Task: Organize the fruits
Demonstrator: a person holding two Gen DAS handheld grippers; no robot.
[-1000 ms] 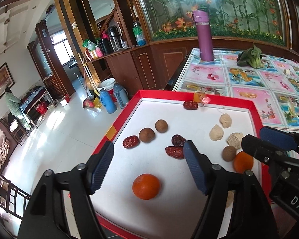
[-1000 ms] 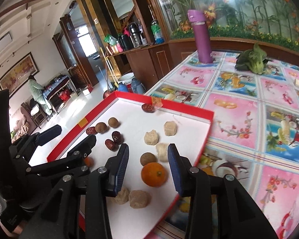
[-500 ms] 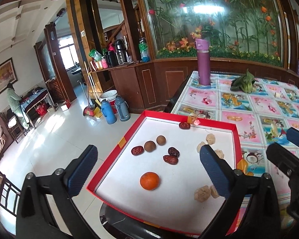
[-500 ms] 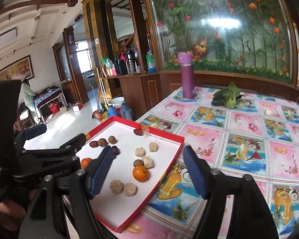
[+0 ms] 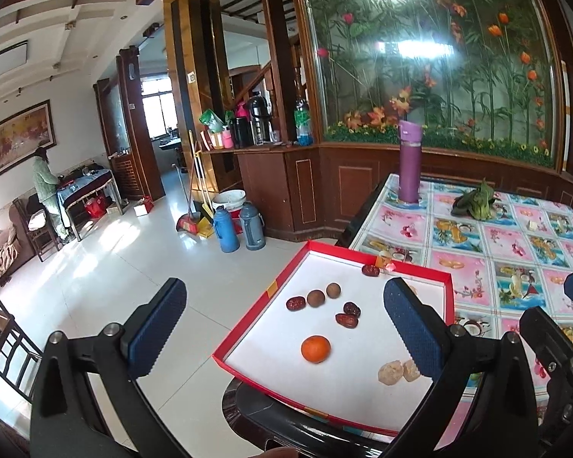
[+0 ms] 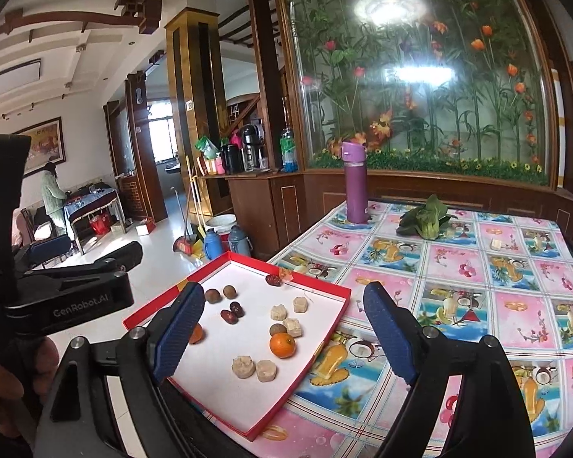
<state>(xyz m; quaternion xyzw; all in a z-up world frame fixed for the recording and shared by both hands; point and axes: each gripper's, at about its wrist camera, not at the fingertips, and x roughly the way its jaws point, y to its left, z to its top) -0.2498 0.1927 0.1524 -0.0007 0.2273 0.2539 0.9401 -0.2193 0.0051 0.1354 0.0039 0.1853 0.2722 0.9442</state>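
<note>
A red-rimmed white tray [image 5: 416,270] lies on the table's near left corner. It holds an orange [image 5: 316,349], dark red dates [image 5: 347,320], brown longans [image 5: 316,298] and beige lumps [image 5: 389,372]. My left gripper [image 5: 285,305] hangs open and empty, back from the tray and above it. The right wrist view shows the tray [image 6: 317,286] with a second orange [image 6: 282,345], beige lumps [image 6: 243,366] and dates [image 6: 228,316]. My right gripper [image 6: 283,305] is open wide with nothing in it, above the tray's near side. The left gripper [image 6: 76,286] appears at the left, held by a hand [image 6: 4,381].
A purple bottle [image 6: 354,183] and a green leafy vegetable [image 6: 426,219] stand at the far end of the patterned tablecloth [image 6: 477,286]. Left of the table are tiled floor, two thermos jugs [image 5: 225,231] and a broom [image 5: 189,225]. A person [image 5: 47,187] stands far off.
Both grippers have drawn back and upward from the tray, and their jaws have spread wider. The right one no longer brackets the orange. The fruits lie where they were.
</note>
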